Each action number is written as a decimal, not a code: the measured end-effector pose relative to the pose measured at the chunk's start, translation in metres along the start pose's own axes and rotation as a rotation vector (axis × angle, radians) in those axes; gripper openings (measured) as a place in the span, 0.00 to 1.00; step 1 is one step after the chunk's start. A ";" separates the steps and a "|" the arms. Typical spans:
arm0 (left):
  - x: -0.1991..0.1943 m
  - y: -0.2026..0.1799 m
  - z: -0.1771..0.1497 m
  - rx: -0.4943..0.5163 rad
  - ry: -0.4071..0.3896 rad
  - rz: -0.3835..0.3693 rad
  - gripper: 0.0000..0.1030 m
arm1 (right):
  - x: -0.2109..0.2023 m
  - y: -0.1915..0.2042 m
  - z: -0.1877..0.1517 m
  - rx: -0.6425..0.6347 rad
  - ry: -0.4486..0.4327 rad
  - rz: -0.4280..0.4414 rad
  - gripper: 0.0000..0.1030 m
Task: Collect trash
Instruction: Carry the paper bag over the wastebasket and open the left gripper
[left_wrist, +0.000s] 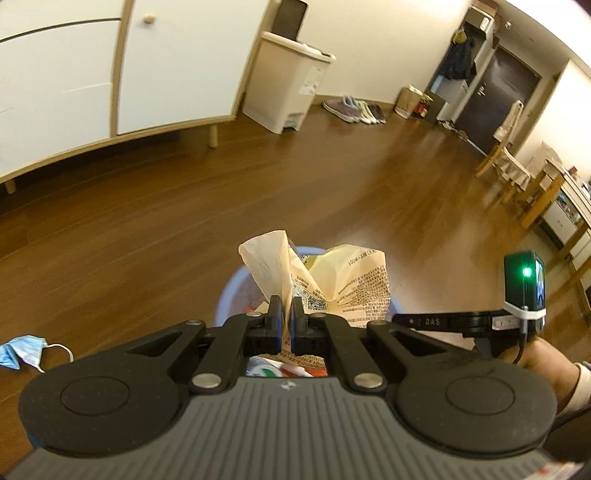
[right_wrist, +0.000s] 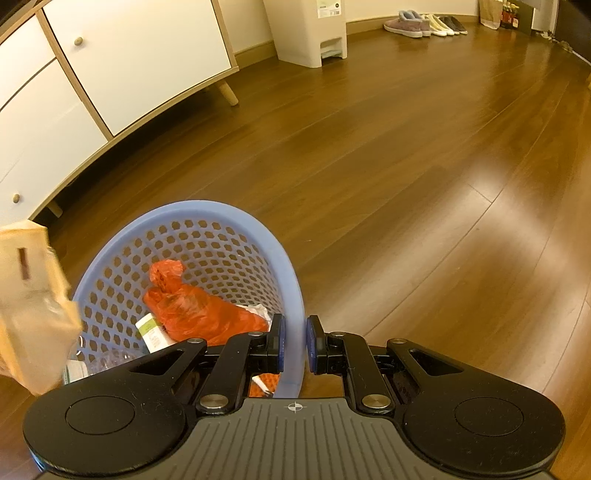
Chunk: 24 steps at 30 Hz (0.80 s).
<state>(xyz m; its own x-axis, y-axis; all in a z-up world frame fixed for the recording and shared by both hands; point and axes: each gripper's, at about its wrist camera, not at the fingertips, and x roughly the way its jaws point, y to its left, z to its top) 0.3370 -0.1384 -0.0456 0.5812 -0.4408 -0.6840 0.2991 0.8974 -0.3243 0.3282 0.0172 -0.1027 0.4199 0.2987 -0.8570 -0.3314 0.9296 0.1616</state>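
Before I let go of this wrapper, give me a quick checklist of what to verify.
1. Left gripper shut on the wrapper: ok.
2. Wrapper above the basket: ok; the blue rim shows right behind it in the left wrist view.
3. Right gripper holding the basket: ok; its fingers straddle the rim and pinch it.
4. Room in the basket: ok; the red bag and other scraps lie low, wall still bare above.
5. Basket resting on the floor: cannot tell; its base is hidden.
6. Trash left over: not ok; a mask lies on the floor.
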 end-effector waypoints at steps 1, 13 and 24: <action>0.003 -0.003 0.000 0.004 0.006 -0.005 0.01 | 0.000 0.000 0.000 0.000 0.001 0.001 0.08; 0.036 -0.020 -0.004 0.026 0.056 -0.046 0.06 | 0.001 0.000 0.001 -0.004 0.004 0.003 0.08; 0.035 -0.017 -0.004 0.015 0.046 -0.036 0.12 | -0.001 0.004 -0.002 -0.004 0.006 0.004 0.08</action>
<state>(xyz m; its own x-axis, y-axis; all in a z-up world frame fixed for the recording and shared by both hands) 0.3492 -0.1687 -0.0666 0.5344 -0.4714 -0.7015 0.3311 0.8805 -0.3394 0.3252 0.0201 -0.1021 0.4137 0.3013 -0.8591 -0.3367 0.9274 0.1632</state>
